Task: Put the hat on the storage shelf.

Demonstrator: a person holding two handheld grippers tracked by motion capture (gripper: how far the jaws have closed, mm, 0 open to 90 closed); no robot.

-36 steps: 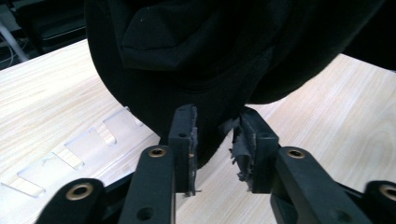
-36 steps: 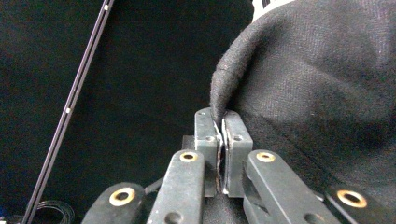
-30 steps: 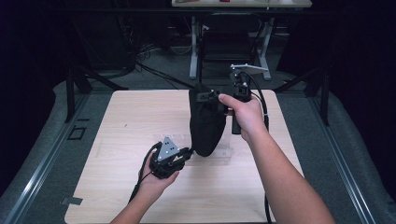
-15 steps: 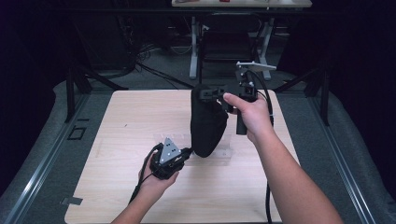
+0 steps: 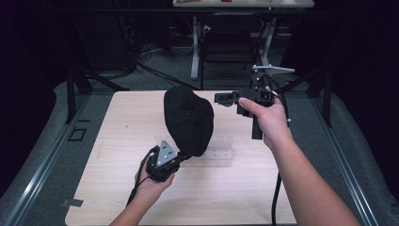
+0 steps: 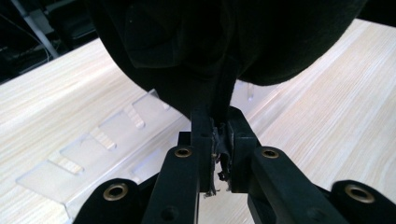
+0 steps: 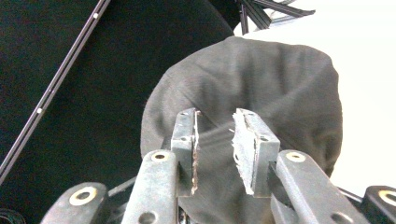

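Wooden table (image 5: pixel 117 141), seemingly black cloth (image 5: pixel 188 120)

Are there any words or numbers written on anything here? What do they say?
No, there are none to read. The black cloth bag, the clear plastic rack, the wooden table and both grippers, left and right, carry no letters, numbers or labels.

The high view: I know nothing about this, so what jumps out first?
A bulging black cloth bag stands up in the middle of the pale wooden table, pinched at its lower edge by the left gripper. The right gripper, raised to the bag's right, points at it with its jaws apart. A clear plastic rack lies flat under the bag.
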